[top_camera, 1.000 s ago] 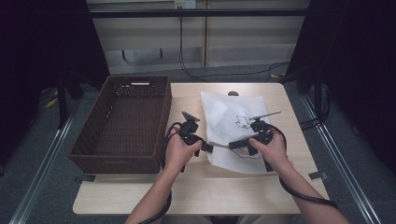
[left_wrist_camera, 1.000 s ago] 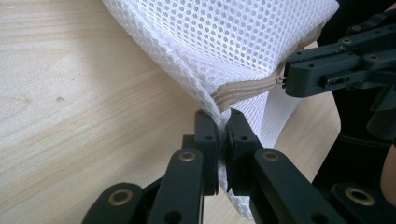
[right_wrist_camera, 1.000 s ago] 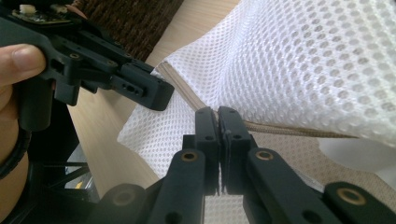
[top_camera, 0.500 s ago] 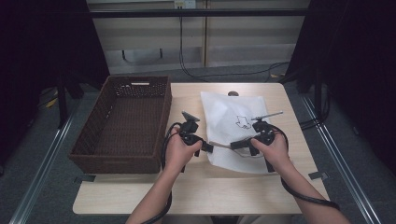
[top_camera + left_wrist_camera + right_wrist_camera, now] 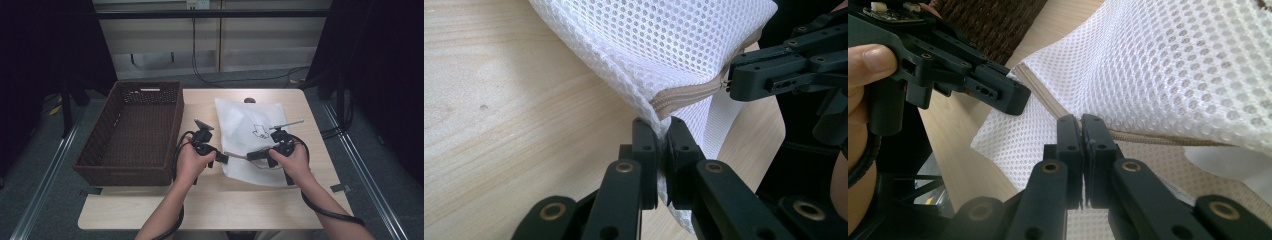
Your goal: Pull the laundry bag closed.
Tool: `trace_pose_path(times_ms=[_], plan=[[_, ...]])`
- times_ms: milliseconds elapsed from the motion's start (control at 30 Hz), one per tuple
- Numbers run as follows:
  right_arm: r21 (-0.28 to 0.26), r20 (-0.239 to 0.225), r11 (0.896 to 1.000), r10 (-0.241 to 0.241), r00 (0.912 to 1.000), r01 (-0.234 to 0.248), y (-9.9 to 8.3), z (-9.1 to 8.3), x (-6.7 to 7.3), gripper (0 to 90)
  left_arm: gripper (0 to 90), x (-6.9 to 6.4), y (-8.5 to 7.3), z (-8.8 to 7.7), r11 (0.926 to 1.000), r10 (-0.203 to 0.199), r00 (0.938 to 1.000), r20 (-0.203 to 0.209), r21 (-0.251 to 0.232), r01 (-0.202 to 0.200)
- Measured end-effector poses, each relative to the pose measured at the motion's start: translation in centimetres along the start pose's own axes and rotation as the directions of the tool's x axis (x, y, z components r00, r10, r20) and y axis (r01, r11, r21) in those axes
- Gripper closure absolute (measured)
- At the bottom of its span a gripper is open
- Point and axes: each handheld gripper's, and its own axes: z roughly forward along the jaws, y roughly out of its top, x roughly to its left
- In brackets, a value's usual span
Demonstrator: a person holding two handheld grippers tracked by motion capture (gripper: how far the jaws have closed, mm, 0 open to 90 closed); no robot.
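Pale wooden table (image 5: 240, 200) on grey floor bears a wicker basket (image 5: 131, 135); both jaws pinch the mesh bag (image 5: 250, 125).

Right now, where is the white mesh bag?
In the high view the white mesh bag lies on the right half of the wooden table, right of the wicker basket. Both hand-held grippers pinch its near zipper edge.

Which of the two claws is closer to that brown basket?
The left. The left claw sits just right of the basket, pinching the white mesh bag at its near left edge. The right claw grips the same edge farther right, beyond the left one.
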Motion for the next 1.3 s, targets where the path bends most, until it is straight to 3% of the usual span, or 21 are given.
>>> trace_pose_path(times_ms=[100,133,400,467,567,700,833,933,967,1000,1300], plan=[[0.003,0.016,1.000,0.000,0.9999,0.000,-0.02,-0.07,-0.12,88.1,85.5,-0.04,0.01,-0.17,0.9999,-0.006,0.9998,-0.018,-0.011,0.006],[0.000,0.012,1.000,0.002,0.9999,-0.002,-0.04,-0.11,-0.18,88.1,85.5,0.14,0.04,-0.31,0.9999,0.012,0.9998,-0.013,-0.002,-0.012],[-0.005,0.000,1.000,0.008,1.0000,-0.008,-0.07,-0.29,-0.27,88.0,85.4,0.04,0.10,-0.20,0.9999,-0.003,1.0000,-0.005,-0.014,0.002],[0.000,0.015,1.000,0.009,0.9998,-0.009,-0.11,-0.30,-0.28,88.1,85.4,0.25,0.11,-0.36,0.9998,0.019,0.9995,-0.026,-0.004,-0.019],[-0.004,0.009,1.000,0.012,0.9999,-0.012,-0.19,-0.35,-0.46,88.0,85.4,0.21,0.12,-0.41,0.9999,0.006,0.9998,-0.021,-0.009,-0.006],[-0.006,0.005,1.000,0.007,1.0000,-0.007,-0.16,-0.45,-0.36,88.0,85.4,0.05,0.21,-0.51,0.9997,0.023,0.9989,-0.042,-0.005,-0.023],[-0.009,0.005,1.000,0.012,0.9999,-0.012,-0.18,-0.48,-0.42,88.0,85.4,0.10,0.20,-0.52,0.9999,0.010,0.9997,-0.024,-0.005,-0.010],[-0.009,0.018,1.000,0.017,0.9997,-0.017,-0.17,-0.62,-0.59,88.0,85.5,0.16,0.24,-0.84,0.9996,0.029,0.9966,-0.077,-0.007,-0.029],[-0.009,0.015,1.000,0.023,0.9996,-0.023,-0.16,-0.66,-0.66,88.0,85.5,0.16,0.24,-0.84,0.9996,0.029,0.9966,-0.077,-0.007,-0.029],[-0.016,-0.003,0.999,0.035,0.9994,-0.035,-0.18,-0.76,-0.86,88.0,85.5,0.29,0.20,-0.95,0.9999,0.011,0.9990,-0.044,-0.010,-0.011],[-0.019,-0.012,0.999,0.035,0.9993,-0.035,-0.17,-0.86,-0.86,88.0,85.5,0.23,0.21,-0.97,0.9999,0.004,0.9995,-0.033,-0.015,-0.004]])
